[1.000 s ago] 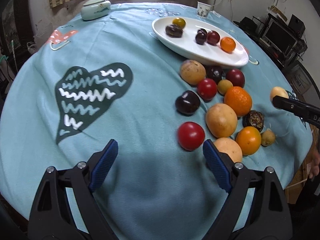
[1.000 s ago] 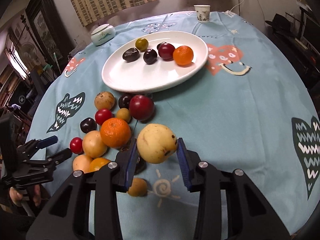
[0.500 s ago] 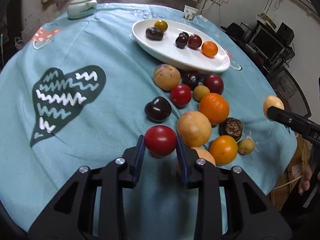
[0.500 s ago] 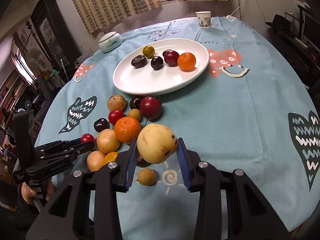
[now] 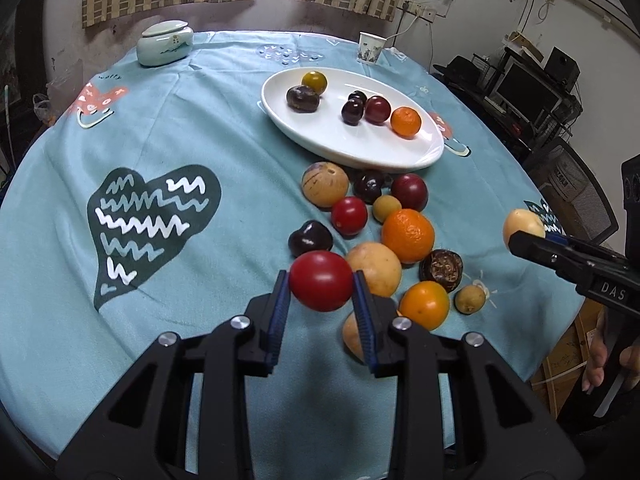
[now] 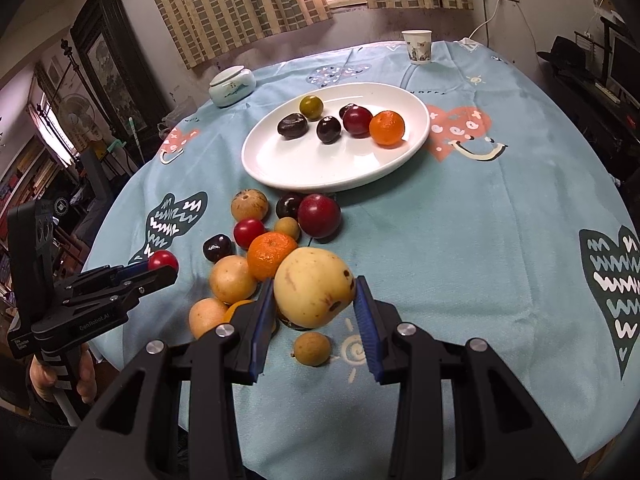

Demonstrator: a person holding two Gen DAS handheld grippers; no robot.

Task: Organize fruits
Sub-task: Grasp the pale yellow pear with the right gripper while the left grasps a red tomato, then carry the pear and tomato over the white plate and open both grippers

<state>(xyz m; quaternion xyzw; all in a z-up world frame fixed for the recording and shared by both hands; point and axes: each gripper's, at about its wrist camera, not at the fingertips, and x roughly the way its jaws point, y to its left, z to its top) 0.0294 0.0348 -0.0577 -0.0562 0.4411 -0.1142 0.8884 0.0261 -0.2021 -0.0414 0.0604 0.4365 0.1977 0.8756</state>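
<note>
My left gripper [image 5: 320, 286] is shut on a red tomato [image 5: 321, 280], held a little above the blue cloth; the same tomato [image 6: 163, 260] shows at the left of the right wrist view. My right gripper [image 6: 315, 294] is shut on a pale yellow pear [image 6: 314, 292], lifted over the fruit pile; the pear [image 5: 522, 226] also shows at the right edge of the left wrist view. A white oval plate [image 5: 352, 148] [image 6: 304, 164] farther back holds several fruits, among them an orange [image 6: 387, 128]. A pile of loose fruit [image 5: 408, 234] lies between the plate and the grippers.
A lidded ceramic jar [image 5: 165, 43] and a paper cup [image 5: 370, 47] stand at the far side of the round table. The near table edge [image 5: 568, 316] drops off at the right. A person's hand [image 6: 86, 376] holds the left gripper's handle. Furniture surrounds the table.
My left gripper went from open to shut on the red tomato and rose with it off the cloth. The right gripper kept its hold on the pear and drifted slightly.
</note>
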